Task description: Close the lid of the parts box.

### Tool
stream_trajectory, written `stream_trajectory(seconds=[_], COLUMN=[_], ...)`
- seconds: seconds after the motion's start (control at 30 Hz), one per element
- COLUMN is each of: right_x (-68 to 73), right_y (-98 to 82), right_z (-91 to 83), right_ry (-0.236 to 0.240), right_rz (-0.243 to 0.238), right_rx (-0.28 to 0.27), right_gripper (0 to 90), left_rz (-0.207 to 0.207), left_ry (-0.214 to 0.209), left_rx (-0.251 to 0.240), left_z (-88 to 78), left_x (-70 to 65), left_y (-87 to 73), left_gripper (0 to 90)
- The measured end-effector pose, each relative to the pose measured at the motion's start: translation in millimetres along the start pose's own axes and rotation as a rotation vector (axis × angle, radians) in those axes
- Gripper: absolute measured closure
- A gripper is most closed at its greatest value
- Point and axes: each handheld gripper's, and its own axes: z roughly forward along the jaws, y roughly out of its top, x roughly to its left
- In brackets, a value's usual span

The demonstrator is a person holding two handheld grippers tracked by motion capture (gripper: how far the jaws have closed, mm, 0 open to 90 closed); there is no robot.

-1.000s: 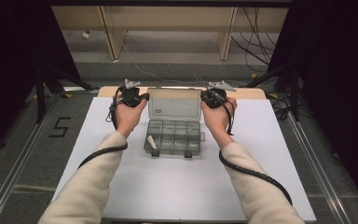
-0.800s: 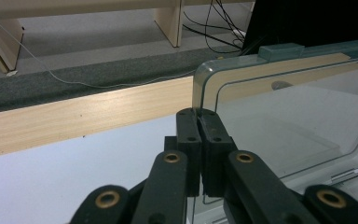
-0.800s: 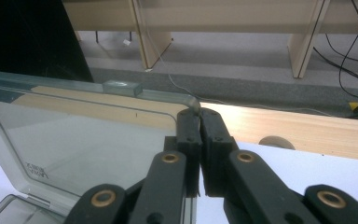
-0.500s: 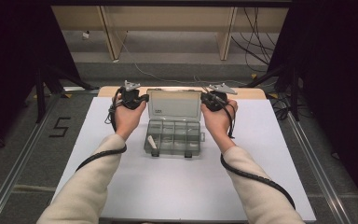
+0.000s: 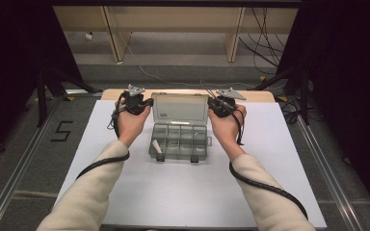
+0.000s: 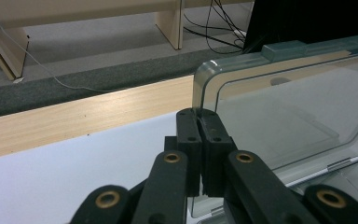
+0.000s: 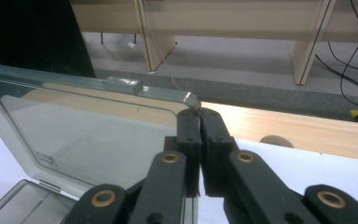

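A: Where is the box sitting?
B: The clear compartment box (image 5: pixel 179 139) is sitting mid-table (image 5: pixel 125 192), its lid (image 5: pixel 179 109) standing upright.
A: And my fingers?
B: Your left gripper (image 6: pixel 198 116) and right gripper (image 7: pixel 199 116) are clamping the lid's side edges.

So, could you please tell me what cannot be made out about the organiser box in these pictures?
- High view: the white piece in the box is too small to identify.
- High view: the label on the lid is too small to read.
- Left gripper view: the compartments are cut off by the frame edge and the left gripper.
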Motion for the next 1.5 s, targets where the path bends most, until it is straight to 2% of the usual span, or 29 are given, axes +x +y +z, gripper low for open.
stream_trajectory(seconds=[0.63,1.1,1.13,1.5], right_x=[2.1,4.3,4.1,5.6], right_y=[-6.7,-11.1,-11.8,-15.8], right_z=[-10.4,-18.7,-18.2,-23.6], right_ry=[0.011,0.013,0.015,0.02], right_rz=[-0.021,-0.036,-0.04,-0.056], right_rx=[-0.02,-0.016,-0.03,-0.035], right_gripper=[87.9,88.1,88.0,88.1], left_rz=[0.012,0.037,0.041,0.051], left_ry=[0.002,0.003,0.004,0.01], left_rx=[-0.02,-0.038,-0.038,-0.06], left_z=[-8.4,-15.3,-15.6,-19.0], left_x=[-3.6,-6.3,-6.4,-8.6], left_y=[-6.5,-12.8,-13.2,-18.5], left_gripper=[87.8,87.6,87.7,87.7])
